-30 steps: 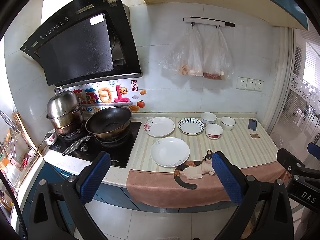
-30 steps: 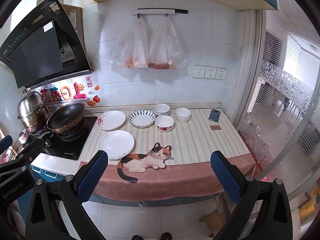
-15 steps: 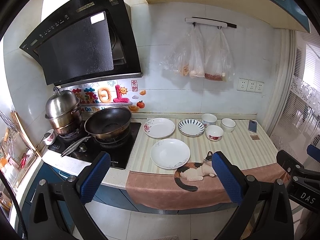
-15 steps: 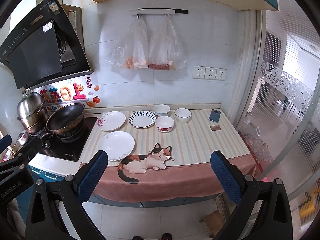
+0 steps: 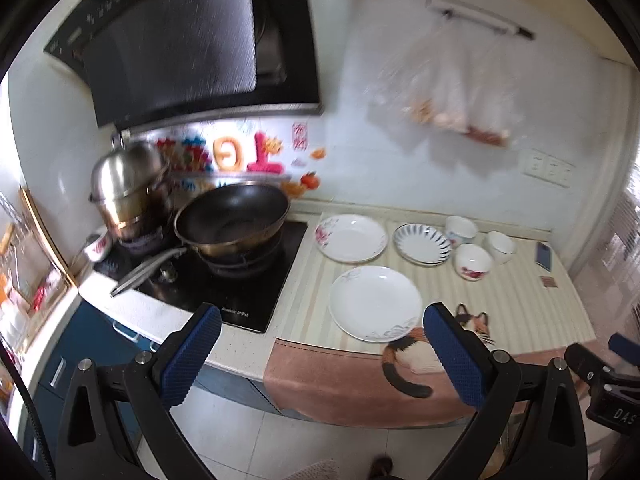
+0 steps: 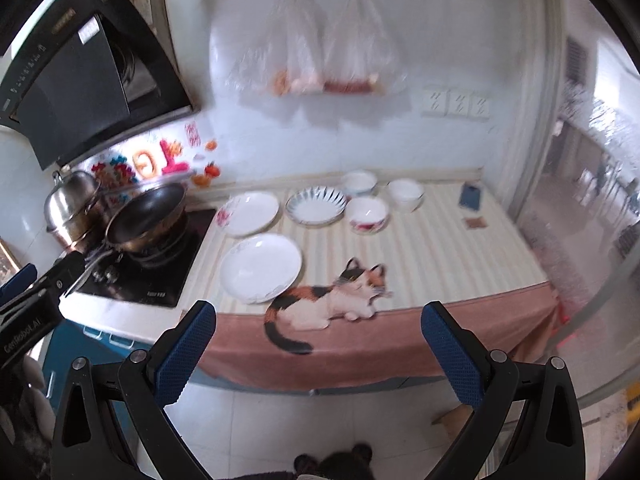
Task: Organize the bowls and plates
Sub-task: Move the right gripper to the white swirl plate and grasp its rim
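- Left wrist view: we hold the left gripper (image 5: pixel 318 350) with its jaws spread wide and nothing between them, out over the floor and short of the counter edge. The large white plate (image 5: pixel 375 303) lies nearest us on the striped mat (image 5: pixel 516 300), with the floral plate (image 5: pixel 352 238) and the blue-striped plate (image 5: pixel 422 239) behind it.
- Three bowls sit close together at the back: the red-patterned bowl (image 5: pixel 473 261) in front, the cup-shaped bowl (image 5: pixel 460 229) and the plain white bowl (image 5: pixel 500 242) behind. We judge that a reach for one could knock its neighbour.
- The wok (image 5: pixel 232 216) and its handle (image 5: pixel 146 268) project toward us from the stove (image 5: pixel 208 280); a wide swing on that side could catch them.
- Right wrist view: the right gripper (image 6: pixel 318 346) also stands wide open and empty, well back from the counter. The white plate (image 6: pixel 260 267) shows just beside the cat picture (image 6: pixel 332 300) on the mat's brown overhang (image 6: pixel 440 344).
- We expect the flat plates to be hard to pinch: the rims lie low on the cloth, and a finger sliding under could drag the mat, shifting everything on it.
- The phone (image 6: pixel 469 196) lies near the bowls, apart from them; a careless sweep could push it.
- Both views are blurred, so rim details are uncertain.
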Demonstrator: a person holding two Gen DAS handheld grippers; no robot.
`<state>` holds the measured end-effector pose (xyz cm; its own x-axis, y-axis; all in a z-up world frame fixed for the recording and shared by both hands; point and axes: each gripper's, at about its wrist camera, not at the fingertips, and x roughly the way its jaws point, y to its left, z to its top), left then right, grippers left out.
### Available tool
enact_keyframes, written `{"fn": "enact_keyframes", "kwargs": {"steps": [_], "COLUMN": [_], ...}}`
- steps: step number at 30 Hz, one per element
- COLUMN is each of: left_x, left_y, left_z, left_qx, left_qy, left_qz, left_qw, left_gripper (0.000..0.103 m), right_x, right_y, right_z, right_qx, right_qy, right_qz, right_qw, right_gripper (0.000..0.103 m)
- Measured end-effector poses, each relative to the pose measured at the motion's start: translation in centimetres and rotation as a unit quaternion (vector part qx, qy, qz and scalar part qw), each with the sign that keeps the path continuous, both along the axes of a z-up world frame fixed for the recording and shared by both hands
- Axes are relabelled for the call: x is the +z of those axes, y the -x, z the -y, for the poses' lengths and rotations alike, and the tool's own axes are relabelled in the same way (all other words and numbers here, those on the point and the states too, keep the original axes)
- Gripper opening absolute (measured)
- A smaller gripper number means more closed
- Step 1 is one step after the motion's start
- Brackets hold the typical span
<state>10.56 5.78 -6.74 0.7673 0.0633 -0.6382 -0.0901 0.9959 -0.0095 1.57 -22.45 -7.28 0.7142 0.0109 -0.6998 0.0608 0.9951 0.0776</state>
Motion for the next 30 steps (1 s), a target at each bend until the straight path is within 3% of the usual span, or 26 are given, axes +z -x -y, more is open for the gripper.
{"fn": "enact_keyframes", "kwargs": {"steps": [7,11,14,18,21,26,30], "left_x": [-6.6,-11.7,-16.8,-22.3,-26.1,-29.3,-30.3], "left_y": [-10.0,-16.4,-21.4,-25.5,-27.9,-29.8,-30.2], "left_z": [-1.8,-1.7,-2.0,-1.4,-1.2,-0.7,-0.5], "left_qx": [0.037,0.032,0.029,0.023,0.014,0.013,0.014], "left_qy": [0.013,0.007,0.026,0.006,0.041,0.067,0.086], "left_qz": [-0.066,-0.13,-0.193,-0.262,-0.311,-0.352,-0.369], "left_qw": [0.9971,0.991,0.9805,0.9648,0.9493,0.9333,0.9255], "left_gripper": [0.103,0.103,0.102,0.094,0.086,0.073,0.059], "right_x": [-7.3,-13.0,-17.8,-23.9,-28.0,-33.4,-35.5], "right_y": [-10.9,-18.7,-24.7,-31.9,-36.2,-41.3,-42.5], "right_z": [-0.2,0.4,0.9,1.6,1.6,0.5,-0.7], "right_qx": [0.02,0.05,0.071,0.092,0.104,0.134,0.158], "right_qy": [0.008,-0.011,-0.036,-0.076,-0.092,-0.104,-0.119], "right_qz": [-0.071,-0.115,-0.165,-0.213,-0.248,-0.3,-0.324], "right_qw": [0.997,0.992,0.983,0.97,0.959,0.939,0.925], "right_gripper": [0.103,0.103,0.103,0.101,0.1,0.087,0.075]}}
